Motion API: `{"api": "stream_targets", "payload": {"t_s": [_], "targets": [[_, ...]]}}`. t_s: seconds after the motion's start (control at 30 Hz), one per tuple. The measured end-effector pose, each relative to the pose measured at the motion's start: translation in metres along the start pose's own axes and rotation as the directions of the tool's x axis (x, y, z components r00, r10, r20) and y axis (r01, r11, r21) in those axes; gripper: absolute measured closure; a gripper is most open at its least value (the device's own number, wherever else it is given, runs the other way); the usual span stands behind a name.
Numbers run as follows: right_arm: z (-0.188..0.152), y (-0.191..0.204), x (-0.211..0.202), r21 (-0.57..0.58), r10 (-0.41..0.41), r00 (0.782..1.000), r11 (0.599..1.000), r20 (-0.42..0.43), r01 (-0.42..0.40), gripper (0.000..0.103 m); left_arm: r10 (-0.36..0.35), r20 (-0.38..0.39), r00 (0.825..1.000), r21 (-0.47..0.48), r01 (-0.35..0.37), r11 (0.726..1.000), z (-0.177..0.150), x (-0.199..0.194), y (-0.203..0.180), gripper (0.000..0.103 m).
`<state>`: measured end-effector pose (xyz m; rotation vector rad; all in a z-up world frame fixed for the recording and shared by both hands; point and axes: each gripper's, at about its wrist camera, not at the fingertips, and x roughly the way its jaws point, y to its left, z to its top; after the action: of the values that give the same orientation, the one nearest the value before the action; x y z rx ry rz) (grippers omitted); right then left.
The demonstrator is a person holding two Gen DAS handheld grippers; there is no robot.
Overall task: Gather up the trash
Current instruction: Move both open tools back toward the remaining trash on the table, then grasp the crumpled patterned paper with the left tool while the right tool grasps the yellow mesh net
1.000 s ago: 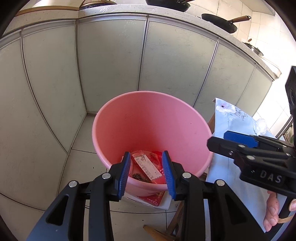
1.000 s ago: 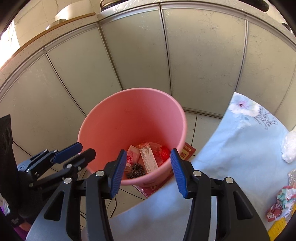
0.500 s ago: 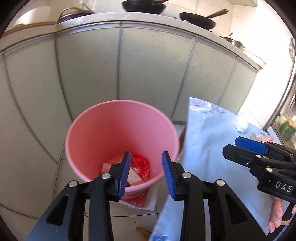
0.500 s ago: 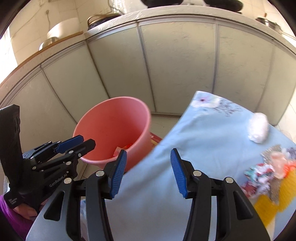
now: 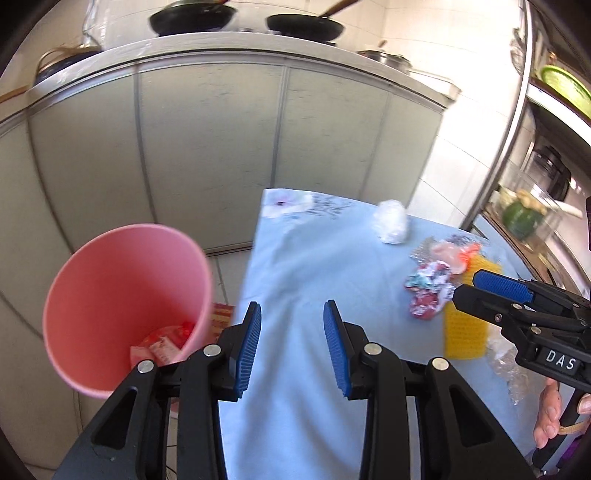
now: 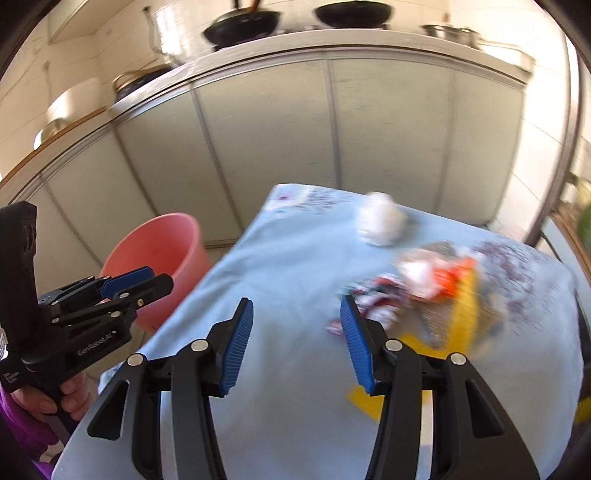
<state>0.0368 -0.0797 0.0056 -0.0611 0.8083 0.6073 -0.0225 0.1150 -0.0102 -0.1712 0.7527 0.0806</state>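
A pink bucket (image 5: pixel 122 295) stands on the floor left of the table, with red wrappers at its bottom; it also shows in the right wrist view as the bucket (image 6: pixel 155 247). My left gripper (image 5: pixel 291 332) is open and empty over the blue tablecloth (image 5: pixel 314 280) near its left edge. My right gripper (image 6: pixel 295 328) is open and empty, just left of a crumpled colourful wrapper (image 6: pixel 376 306). That wrapper (image 5: pixel 428 291), a white crumpled ball (image 5: pixel 390 221), a pale orange wrapper (image 5: pixel 454 251) and a yellow sheet (image 5: pixel 463 332) lie on the table's right side.
Grey cabinet doors (image 5: pixel 207 147) under a counter with pans (image 5: pixel 192 16) close off the back. A metal rack (image 5: pixel 535 155) with vegetables stands at the right. A red packet (image 5: pixel 219 317) lies on the tiled floor beside the bucket. Clear plastic (image 5: pixel 513 369) lies near the right hand.
Both grippers have swung right, away from over the pink bucket to above the table. The trash on the cloth has come into view. Both stay open and empty.
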Motion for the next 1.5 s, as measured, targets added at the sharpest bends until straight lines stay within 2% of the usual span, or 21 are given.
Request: {"api": "stream_targets", "payload": {"t_s": [0.2,0.3,0.53,0.73,0.97,1.2,1.23,1.37,1.4,1.5], "targets": [[-0.011,-0.048,-0.018,0.092,-0.062,0.998,0.994,0.019,0.060,0.053,-0.098,-0.021,0.995,0.078,0.099,0.992,0.009,0.014,-0.043,0.069],[-0.015,-0.067,-0.022,0.128,-0.087,0.996,0.988,0.022,0.084,0.053,-0.158,-0.056,0.986,0.101,0.163,0.981,0.014,0.026,-0.065,0.069],[-0.021,-0.093,-0.017,0.179,-0.104,0.995,0.979,0.009,0.101,0.053,-0.231,-0.122,0.965,0.106,0.244,0.964,0.023,0.057,-0.103,0.069],[-0.018,-0.095,-0.006,0.173,-0.097,0.995,0.980,0.002,0.096,0.053,-0.245,-0.165,0.955,0.091,0.262,0.961,0.028,0.085,-0.119,0.069],[-0.015,-0.099,0.010,0.176,-0.112,0.993,0.978,-0.019,0.114,0.053,-0.225,-0.177,0.958,0.084,0.243,0.966,0.025,0.102,-0.120,0.069],[-0.018,-0.106,0.019,0.200,-0.128,0.991,0.971,-0.028,0.131,0.054,-0.235,-0.180,0.955,0.078,0.252,0.965,0.017,0.103,-0.113,0.083],[-0.019,-0.106,0.018,0.203,-0.129,0.991,0.970,-0.025,0.131,0.056,-0.235,-0.175,0.956,0.079,0.252,0.965,0.017,0.102,-0.112,0.085],[-0.021,-0.109,0.018,0.212,-0.132,0.991,0.968,-0.029,0.136,0.082,-0.232,-0.159,0.960,0.085,0.247,0.965,0.015,0.096,-0.110,0.089],[-0.022,-0.110,0.018,0.213,-0.127,0.991,0.968,-0.031,0.131,0.089,-0.228,-0.155,0.961,0.090,0.243,0.966,0.015,0.095,-0.110,0.103],[-0.023,-0.109,0.012,0.215,-0.128,0.992,0.968,-0.013,0.128,0.093,-0.226,-0.150,0.962,0.088,0.241,0.967,0.015,0.091,-0.106,0.103]]}}
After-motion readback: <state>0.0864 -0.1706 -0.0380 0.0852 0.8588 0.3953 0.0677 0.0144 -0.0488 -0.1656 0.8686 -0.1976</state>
